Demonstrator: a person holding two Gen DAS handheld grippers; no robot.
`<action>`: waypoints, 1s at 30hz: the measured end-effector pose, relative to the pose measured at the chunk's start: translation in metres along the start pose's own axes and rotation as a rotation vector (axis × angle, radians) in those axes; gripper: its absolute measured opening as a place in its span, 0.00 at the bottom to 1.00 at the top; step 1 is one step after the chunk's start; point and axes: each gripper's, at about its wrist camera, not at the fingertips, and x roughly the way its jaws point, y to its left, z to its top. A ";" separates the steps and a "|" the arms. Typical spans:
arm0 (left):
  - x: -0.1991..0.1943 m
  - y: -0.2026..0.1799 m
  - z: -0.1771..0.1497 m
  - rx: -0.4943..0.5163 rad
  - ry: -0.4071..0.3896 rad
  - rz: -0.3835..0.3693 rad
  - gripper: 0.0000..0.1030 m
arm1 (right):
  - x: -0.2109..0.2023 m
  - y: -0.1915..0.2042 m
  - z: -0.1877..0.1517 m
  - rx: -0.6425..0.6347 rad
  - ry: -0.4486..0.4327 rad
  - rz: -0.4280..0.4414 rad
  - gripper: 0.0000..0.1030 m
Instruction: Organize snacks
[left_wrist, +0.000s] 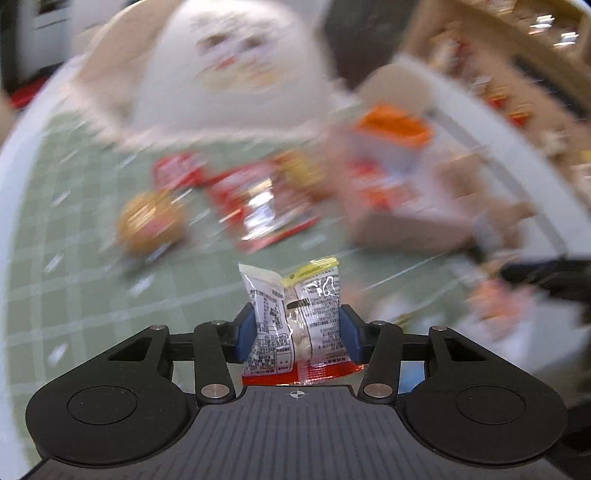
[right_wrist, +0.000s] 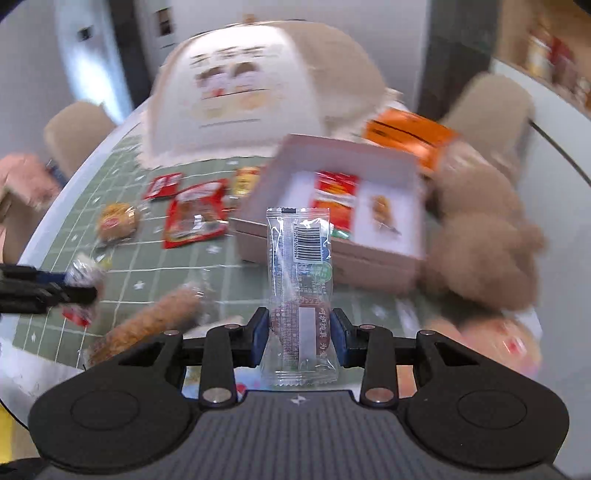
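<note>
My left gripper (left_wrist: 297, 332) is shut on a small white snack packet (left_wrist: 295, 317) with a yellow top and red bottom, held above the green checked tablecloth (left_wrist: 92, 280). My right gripper (right_wrist: 299, 332) is shut on a long clear sausage packet (right_wrist: 301, 295) with a barcode, held upright in front of the pink divided box (right_wrist: 388, 266). The box holds a red packet (right_wrist: 334, 199) and a small snack (right_wrist: 384, 214). The left gripper (right_wrist: 79, 291) with its packet also shows at the left of the right wrist view.
Loose snacks lie on the cloth: a round yellow bun (right_wrist: 116, 221), a red packet (right_wrist: 195, 218), a small red packet (right_wrist: 164, 184), a yellow packet (right_wrist: 245, 181), a long bread stick (right_wrist: 147, 325). A white cushion (right_wrist: 236, 96), brown plush toy (right_wrist: 484, 251) and orange box (right_wrist: 410, 136) stand behind.
</note>
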 end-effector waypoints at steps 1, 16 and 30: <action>-0.005 -0.010 0.012 0.010 -0.019 -0.060 0.51 | -0.004 -0.007 -0.003 0.023 -0.001 -0.010 0.34; 0.066 -0.086 0.154 0.019 -0.259 -0.228 0.50 | -0.043 -0.035 -0.003 0.037 -0.106 -0.118 0.35; 0.012 -0.004 0.123 -0.157 -0.310 -0.130 0.50 | -0.028 -0.033 0.178 -0.014 -0.246 -0.040 0.66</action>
